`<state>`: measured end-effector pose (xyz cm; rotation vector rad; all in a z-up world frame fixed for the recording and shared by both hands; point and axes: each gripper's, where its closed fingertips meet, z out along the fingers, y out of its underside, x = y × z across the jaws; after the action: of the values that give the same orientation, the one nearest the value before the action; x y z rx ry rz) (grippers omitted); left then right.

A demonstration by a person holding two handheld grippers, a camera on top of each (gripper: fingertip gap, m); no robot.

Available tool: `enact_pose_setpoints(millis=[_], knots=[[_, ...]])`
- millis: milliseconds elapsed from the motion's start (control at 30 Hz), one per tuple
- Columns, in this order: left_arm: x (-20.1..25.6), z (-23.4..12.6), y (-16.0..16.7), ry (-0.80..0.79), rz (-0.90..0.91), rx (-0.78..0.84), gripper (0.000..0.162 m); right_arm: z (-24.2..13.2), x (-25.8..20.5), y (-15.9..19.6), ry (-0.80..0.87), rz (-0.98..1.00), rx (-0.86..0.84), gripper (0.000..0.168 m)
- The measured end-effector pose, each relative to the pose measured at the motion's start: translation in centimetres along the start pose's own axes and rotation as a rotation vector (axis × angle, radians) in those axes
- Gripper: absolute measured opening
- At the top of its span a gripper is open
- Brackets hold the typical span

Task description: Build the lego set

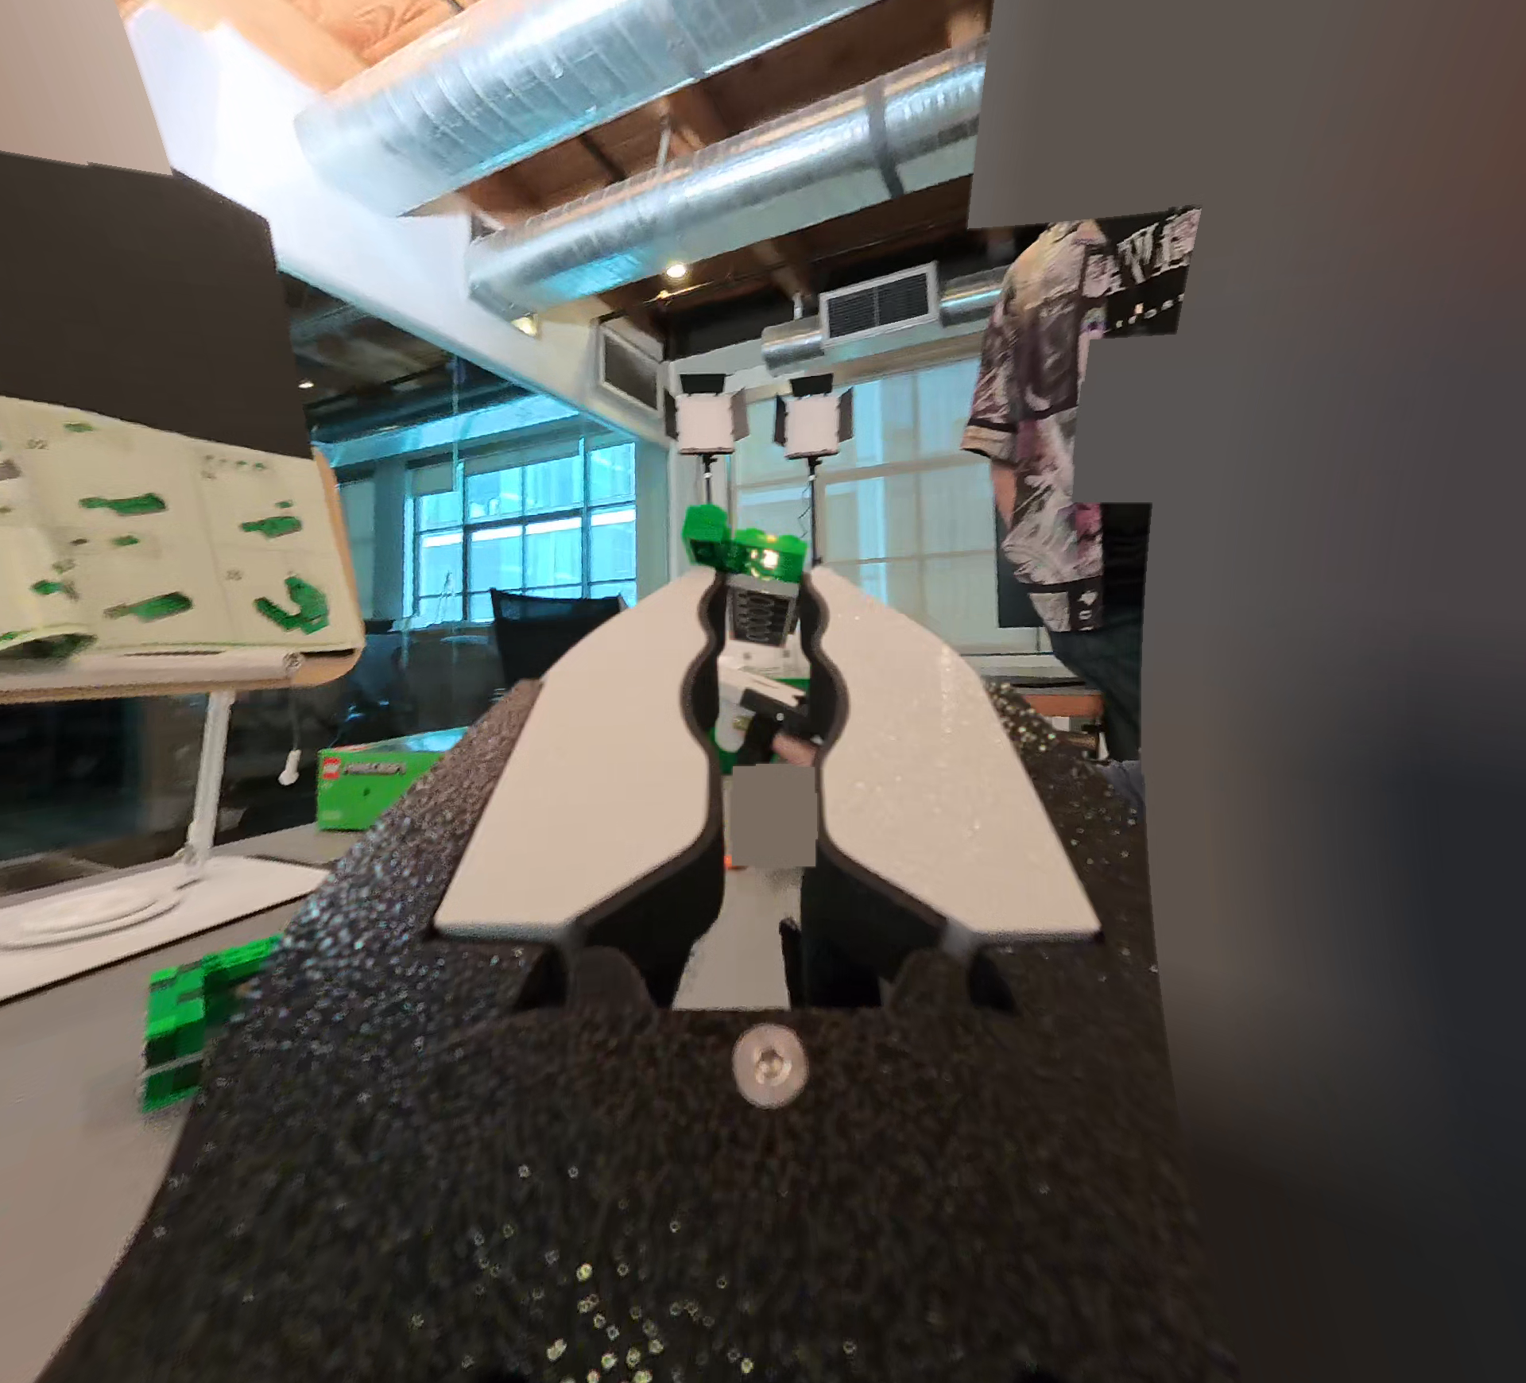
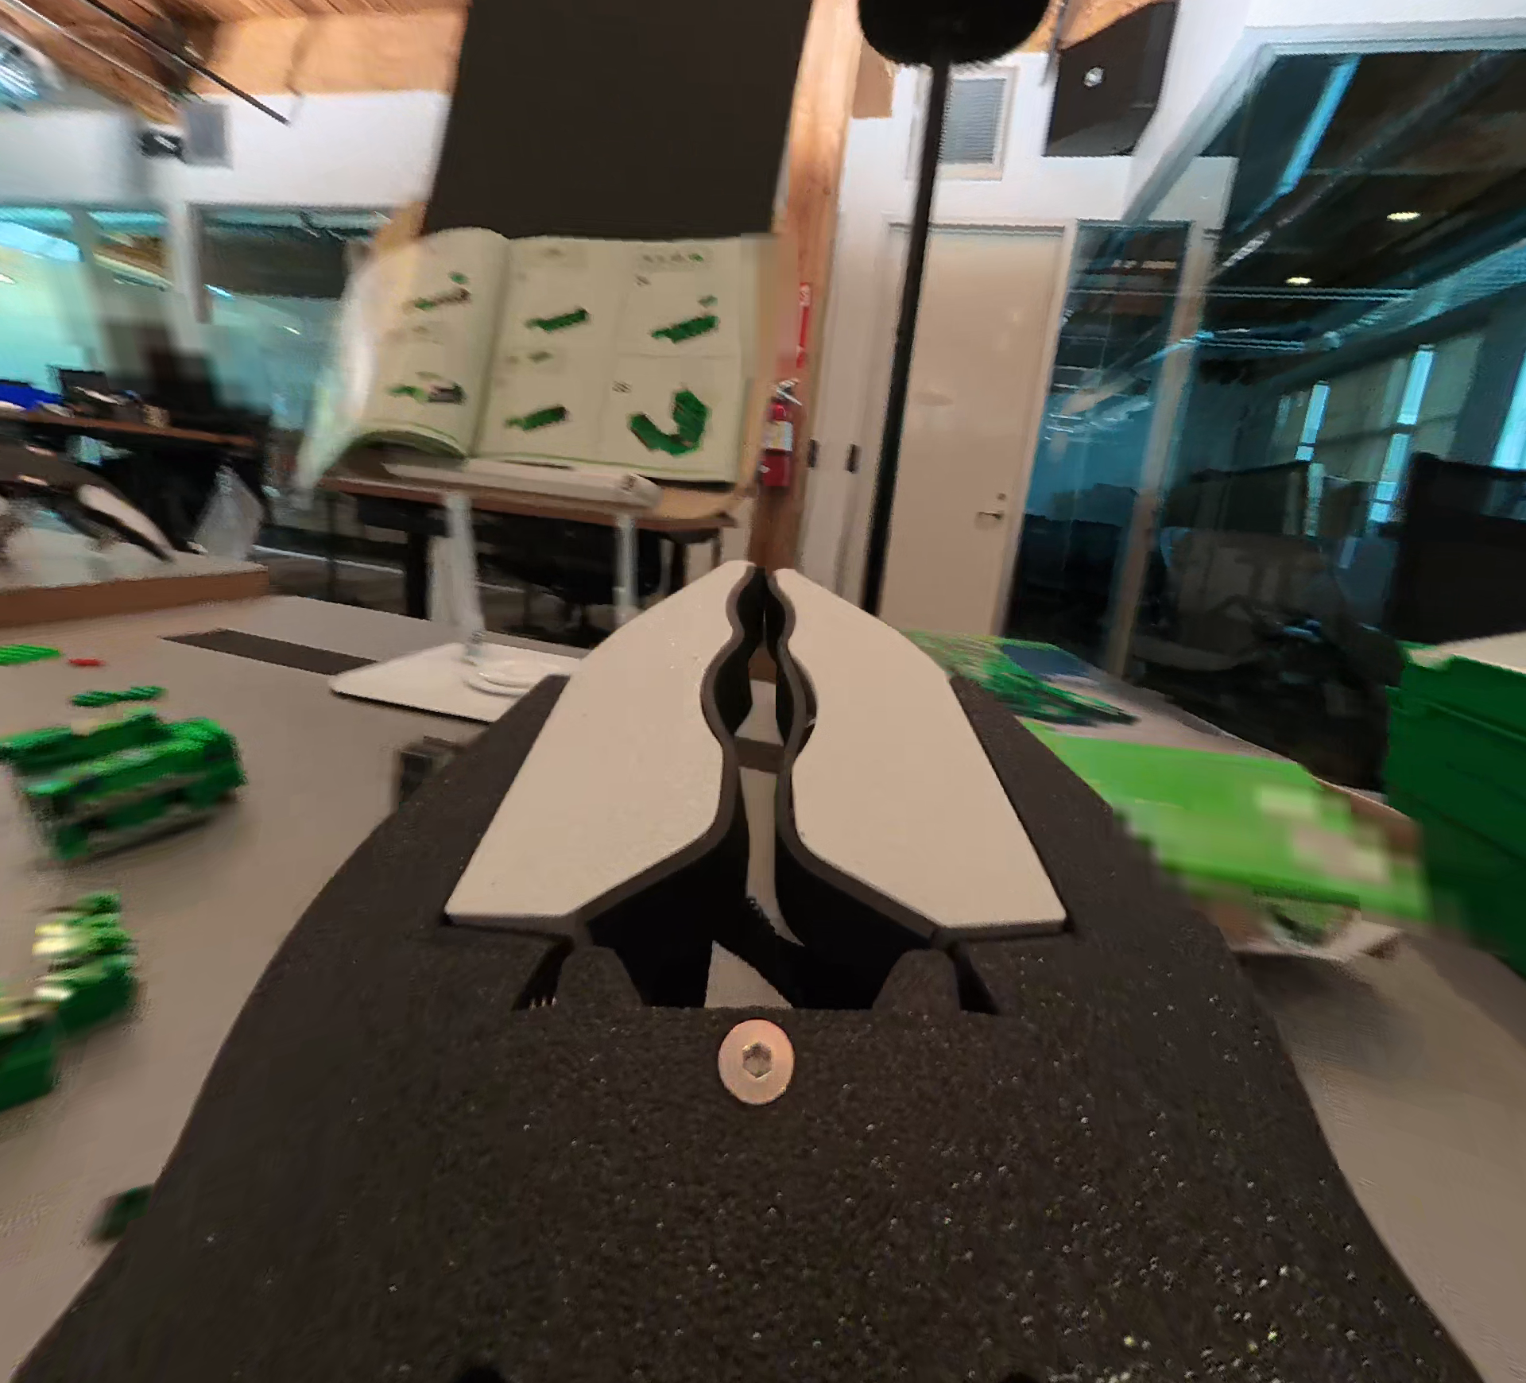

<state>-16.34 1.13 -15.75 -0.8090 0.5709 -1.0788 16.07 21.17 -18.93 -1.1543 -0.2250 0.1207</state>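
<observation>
My left gripper (image 1: 760, 577) is raised off the table and tilted upward. It is shut on a small lego assembly (image 1: 747, 546), whose bright green bricks stick out past the fingertips and whose grey underside shows between the fingers. My right gripper (image 2: 764, 588) is shut and empty, held above the grey table (image 2: 314, 831). Partly built green lego pieces (image 2: 124, 773) lie on the table to its left, with more (image 2: 66, 972) nearer. Another green build (image 1: 198, 1013) sits low on the left in the left wrist view.
An open instruction booklet (image 2: 561, 352) rests on a white stand (image 2: 462, 674), and also shows in the left wrist view (image 1: 165, 542). Green lego boxes (image 2: 1239, 823) lie at the right, and one (image 1: 372, 773) at the back. A black pole (image 2: 908, 352) stands behind. A person (image 1: 1049, 435) stands far right. My hands' fingertips stand some 40 cm from each other.
</observation>
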Motion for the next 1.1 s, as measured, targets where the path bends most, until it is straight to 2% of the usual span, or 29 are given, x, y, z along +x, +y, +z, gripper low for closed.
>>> enact_pose_setpoints(millis=[100,167,267,367,467,667,867,1100], knots=[[0.7,0.1,-0.1,0.04,0.01,0.003,0.016,-0.4,-7.3,-1.2,-0.216,0.103,0.031,0.0],[0.7,0.3,0.2,0.042,0.016,-0.013,0.016,-1.4,-13.6,-0.4,-0.419,0.108,-0.018,0.0],[0.7,0.4,0.6,0.037,0.021,-0.038,0.016,-3.4,-20.9,0.4,-0.655,-0.13,-0.043,0.0],[0.6,0.5,0.8,0.032,0.018,-0.049,0.016,-5.2,-24.4,1.0,-0.768,-0.41,0.023,0.0],[0.5,0.4,0.8,0.031,0.003,-0.044,0.016,-5.8,-24.8,0.9,-0.792,-0.451,0.046,0.0],[0.2,0.3,0.7,0.018,-0.012,-0.036,0.016,-4.1,-22.6,0.9,-0.71,-0.283,-0.011,0.0],[-0.8,-0.7,-0.9,-0.023,-0.06,0.075,0.016,-3.3,-21.2,0.7,-0.66,-0.178,-0.03,0.0],[-0.5,0.0,0.3,-0.035,0.003,-0.014,0.016,-3.1,-20.8,0.7,-0.648,-0.142,-0.036,0.0]])
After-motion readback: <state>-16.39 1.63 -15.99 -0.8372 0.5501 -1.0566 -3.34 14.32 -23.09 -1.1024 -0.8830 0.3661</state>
